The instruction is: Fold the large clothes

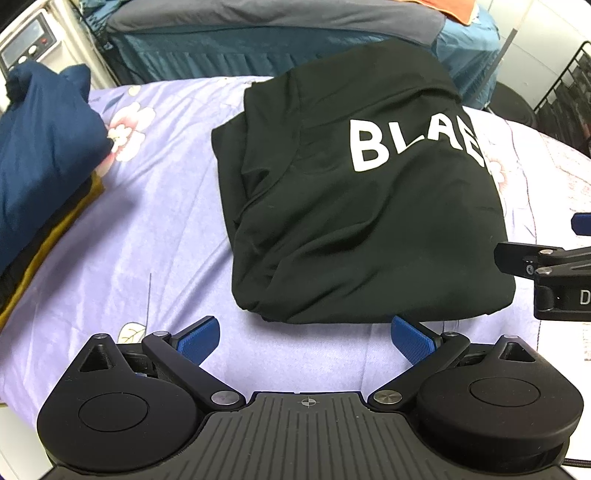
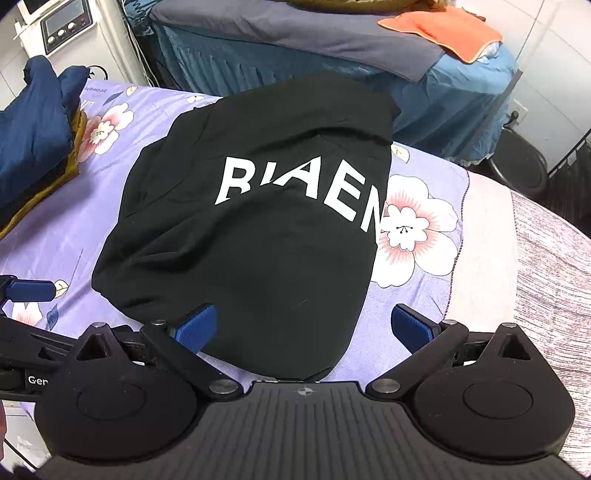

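Note:
A black garment [image 1: 354, 206] with white letters lies folded into a compact rectangle on the purple flowered bed sheet [image 1: 155, 206]. It also shows in the right wrist view [image 2: 258, 236]. My left gripper [image 1: 306, 339] is open and empty, just short of the garment's near edge. My right gripper [image 2: 303, 328] is open and empty, its jaws standing over the garment's near edge, not closed on it. The right gripper's side shows at the right of the left wrist view [image 1: 546, 266]; the left gripper's finger shows at the left of the right wrist view [image 2: 29, 290].
A stack of folded clothes, dark blue [image 1: 40, 155] on mustard, sits at the left of the bed [image 2: 33, 122]. Behind is another bed with blue bedding [image 2: 332, 48] and an orange cloth [image 2: 443, 29]. A white appliance [image 2: 66, 22] stands far left. A wire rack [image 1: 569, 88] stands right.

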Demonstrator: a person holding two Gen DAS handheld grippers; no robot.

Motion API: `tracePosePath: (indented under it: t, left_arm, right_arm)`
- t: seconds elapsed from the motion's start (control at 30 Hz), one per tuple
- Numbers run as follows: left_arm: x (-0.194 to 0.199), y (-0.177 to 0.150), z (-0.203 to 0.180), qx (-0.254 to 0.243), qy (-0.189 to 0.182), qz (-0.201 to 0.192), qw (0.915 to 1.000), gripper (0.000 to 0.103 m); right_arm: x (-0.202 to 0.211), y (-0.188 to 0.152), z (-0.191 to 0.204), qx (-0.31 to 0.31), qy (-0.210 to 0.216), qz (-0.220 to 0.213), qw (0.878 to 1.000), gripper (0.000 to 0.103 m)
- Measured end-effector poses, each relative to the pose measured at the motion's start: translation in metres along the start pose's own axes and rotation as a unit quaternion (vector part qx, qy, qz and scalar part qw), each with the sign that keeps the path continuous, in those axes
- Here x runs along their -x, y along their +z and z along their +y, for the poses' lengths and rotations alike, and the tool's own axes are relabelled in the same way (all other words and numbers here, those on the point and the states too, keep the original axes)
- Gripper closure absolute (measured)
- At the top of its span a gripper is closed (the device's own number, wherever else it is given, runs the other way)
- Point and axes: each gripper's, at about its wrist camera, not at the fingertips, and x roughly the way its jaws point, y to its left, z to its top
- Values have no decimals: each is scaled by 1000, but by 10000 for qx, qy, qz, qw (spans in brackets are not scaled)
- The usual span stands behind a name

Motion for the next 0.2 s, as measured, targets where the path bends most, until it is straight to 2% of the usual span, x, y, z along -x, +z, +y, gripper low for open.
tracePosePath:
  t: [0.2]
  left_arm:
    - [4, -1, -5, -141, -18, -169, 9998, 0]
  right_arm:
    - [-4, 0, 1, 6, -8, 70, 10000, 2]
